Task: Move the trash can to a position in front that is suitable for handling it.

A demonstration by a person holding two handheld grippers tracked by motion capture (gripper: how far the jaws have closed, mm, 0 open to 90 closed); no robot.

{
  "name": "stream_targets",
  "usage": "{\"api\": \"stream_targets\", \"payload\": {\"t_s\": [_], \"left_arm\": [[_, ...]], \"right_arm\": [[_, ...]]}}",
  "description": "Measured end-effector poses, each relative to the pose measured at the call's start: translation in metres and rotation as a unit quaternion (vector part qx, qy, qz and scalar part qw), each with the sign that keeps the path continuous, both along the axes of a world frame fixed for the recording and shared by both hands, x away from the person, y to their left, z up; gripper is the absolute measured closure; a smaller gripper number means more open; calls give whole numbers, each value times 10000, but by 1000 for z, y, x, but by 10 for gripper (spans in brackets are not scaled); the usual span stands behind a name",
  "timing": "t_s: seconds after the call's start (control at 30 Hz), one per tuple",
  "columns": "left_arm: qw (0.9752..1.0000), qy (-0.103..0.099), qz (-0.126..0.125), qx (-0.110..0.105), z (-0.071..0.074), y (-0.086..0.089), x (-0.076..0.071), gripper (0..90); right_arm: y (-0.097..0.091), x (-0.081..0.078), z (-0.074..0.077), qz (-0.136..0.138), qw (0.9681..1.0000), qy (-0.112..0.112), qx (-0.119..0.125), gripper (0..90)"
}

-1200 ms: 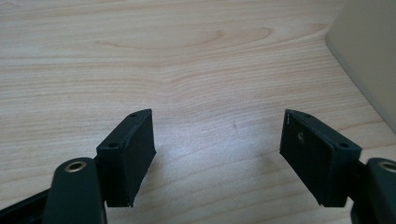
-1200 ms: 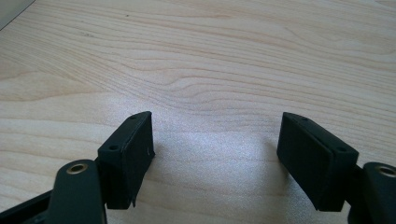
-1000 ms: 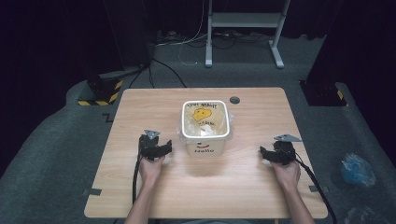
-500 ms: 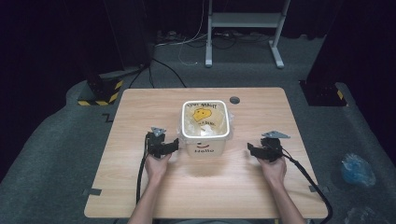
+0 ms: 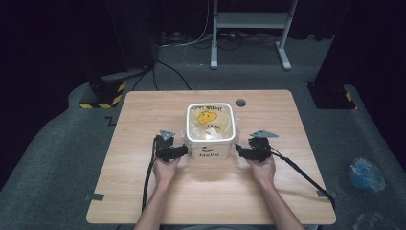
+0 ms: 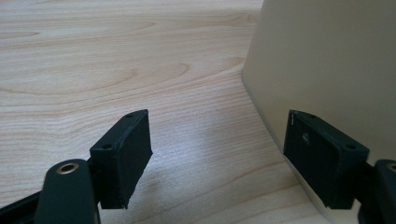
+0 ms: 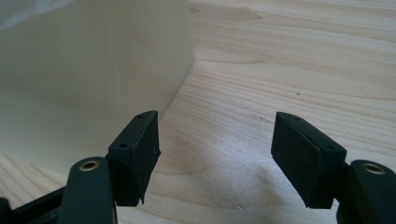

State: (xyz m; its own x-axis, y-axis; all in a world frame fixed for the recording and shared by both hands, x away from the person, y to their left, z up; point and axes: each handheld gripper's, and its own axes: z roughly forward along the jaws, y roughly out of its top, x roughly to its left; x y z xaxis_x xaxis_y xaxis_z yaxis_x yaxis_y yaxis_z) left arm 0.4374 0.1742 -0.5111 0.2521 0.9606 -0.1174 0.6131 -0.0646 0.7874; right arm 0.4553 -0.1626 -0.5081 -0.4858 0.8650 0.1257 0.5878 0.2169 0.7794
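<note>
I hold my two grippers low on the table (image 5: 143,191), one on each side of the tub (image 5: 211,136), and the whole next move turns on that: the tub lies between them, inward of both.

From my left gripper (image 5: 171,151) the tub's wall (image 6: 327,70) stands just off the inner jaw, on the right of the left gripper view. That jaw sits right beside the wall near its foot; I cannot tell whether it touches. The outer jaw stands over bare wood. The jaws are spread wide, nothing between them.

From my right gripper (image 5: 248,152) the tub (image 7: 93,79) lies off the inner jaw too, on the left of the right gripper view, with a strip of table showing between jaw and wall. These jaws have just been narrowing a little and are still spread wide, with only wood between them.

So neither gripper has the tub in its gap; each points forward along a side wall, not at it. The left one looks slightly the nearer. The tub is squarish with rounded corners, a touch longer front to back, running away from me along both grippers, its "Hello" face toward me. I judge that a two-sided hold would need each hand to press inward across the tub's shorter width.
</note>
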Motion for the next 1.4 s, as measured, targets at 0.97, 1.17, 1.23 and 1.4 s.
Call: {"api": "stream_targets", "payload": {"t_s": [0.97, 1.17, 1.23, 1.4], "left_arm": [[9996, -92, -163, 209, 2, -17, -4, 277], [9995, -82, -241, 208, 3, -24, -4, 274], [9994, -77, -251, 214, 3, -26, -5, 274], [9993, -74, -287, 243, 3, -31, -6, 277]], "right_arm": [[7, -10, 3, 240, 9992, -288, -109, 362], [-4, -15, 1, 231, 9994, -273, 27, 355], [-6, -16, 2, 233, 9993, -279, -6, 355], [-11, -20, 2, 209, 9994, -284, 20, 355]]}}
